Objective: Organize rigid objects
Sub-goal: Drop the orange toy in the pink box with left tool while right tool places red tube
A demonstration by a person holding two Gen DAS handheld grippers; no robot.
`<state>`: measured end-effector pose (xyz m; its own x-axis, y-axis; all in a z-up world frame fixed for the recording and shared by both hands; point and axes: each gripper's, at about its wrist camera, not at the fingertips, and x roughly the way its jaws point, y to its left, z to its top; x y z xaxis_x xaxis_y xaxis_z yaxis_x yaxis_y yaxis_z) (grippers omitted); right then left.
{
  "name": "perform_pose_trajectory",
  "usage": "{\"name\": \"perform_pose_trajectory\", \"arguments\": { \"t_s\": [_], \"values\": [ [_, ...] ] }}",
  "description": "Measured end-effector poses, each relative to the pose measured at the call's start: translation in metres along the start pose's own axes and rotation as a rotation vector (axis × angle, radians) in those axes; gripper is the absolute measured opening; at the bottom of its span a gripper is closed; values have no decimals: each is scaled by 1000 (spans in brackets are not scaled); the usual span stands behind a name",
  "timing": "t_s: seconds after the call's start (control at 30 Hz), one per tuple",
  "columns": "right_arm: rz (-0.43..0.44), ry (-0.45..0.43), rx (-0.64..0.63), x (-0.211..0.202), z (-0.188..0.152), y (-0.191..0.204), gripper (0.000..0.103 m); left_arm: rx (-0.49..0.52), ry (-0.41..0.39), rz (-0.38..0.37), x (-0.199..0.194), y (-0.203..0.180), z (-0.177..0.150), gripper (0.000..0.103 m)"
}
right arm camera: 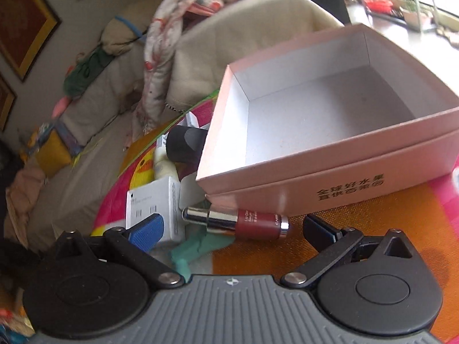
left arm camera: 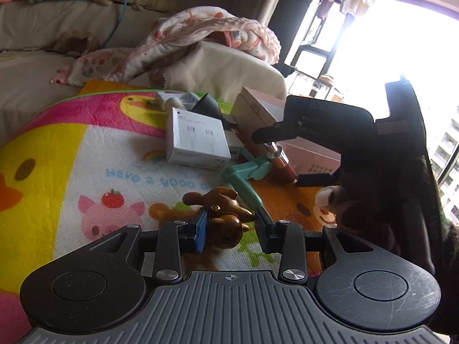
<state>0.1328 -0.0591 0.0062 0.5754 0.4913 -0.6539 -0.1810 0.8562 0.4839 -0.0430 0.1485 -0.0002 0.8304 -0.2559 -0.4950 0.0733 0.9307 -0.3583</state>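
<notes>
A brown deer figurine (left arm camera: 226,218) lies on the colourful play mat (left arm camera: 86,172), and my left gripper (left arm camera: 232,223) is shut on it, blue pad against its back. A dark red lip serum tube (right arm camera: 255,222) with a silver cap lies on its side in front of the open pink box (right arm camera: 330,183), whose inside is bare. My right gripper (right arm camera: 231,225) is open wide, its fingers on either side of the tube without touching it. In the left wrist view the right gripper (left arm camera: 287,157) hovers over the tube (left arm camera: 282,162).
A white cable box (left arm camera: 198,140), a teal plastic holder (left arm camera: 246,175), a black cylinder (right arm camera: 186,144) and a small cream bottle (right arm camera: 165,169) lie clustered left of the pink box. A beige sofa with a floral blanket (left arm camera: 200,37) borders the mat behind.
</notes>
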Motion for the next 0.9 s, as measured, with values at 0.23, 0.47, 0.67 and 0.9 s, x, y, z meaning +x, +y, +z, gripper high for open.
{"name": "perform_pose_trajectory", "arguments": {
  "t_s": [0.23, 0.47, 0.67, 0.9],
  "values": [
    [-25, 16, -182, -9, -4, 7, 59, -16, -11, -2, -3, 2, -2, 39],
    [-56, 39, -355, -40, -21, 2, 31, -13, -11, 4, -4, 1, -2, 39],
    [-74, -64, -455, -65, -35, 1, 57, -16, -4, 6, -2, 2, 0, 39],
    [-176, -123, -726, -29, -37, 26, 53, -14, -8, 9, -2, 1, -1, 39]
  ]
}}
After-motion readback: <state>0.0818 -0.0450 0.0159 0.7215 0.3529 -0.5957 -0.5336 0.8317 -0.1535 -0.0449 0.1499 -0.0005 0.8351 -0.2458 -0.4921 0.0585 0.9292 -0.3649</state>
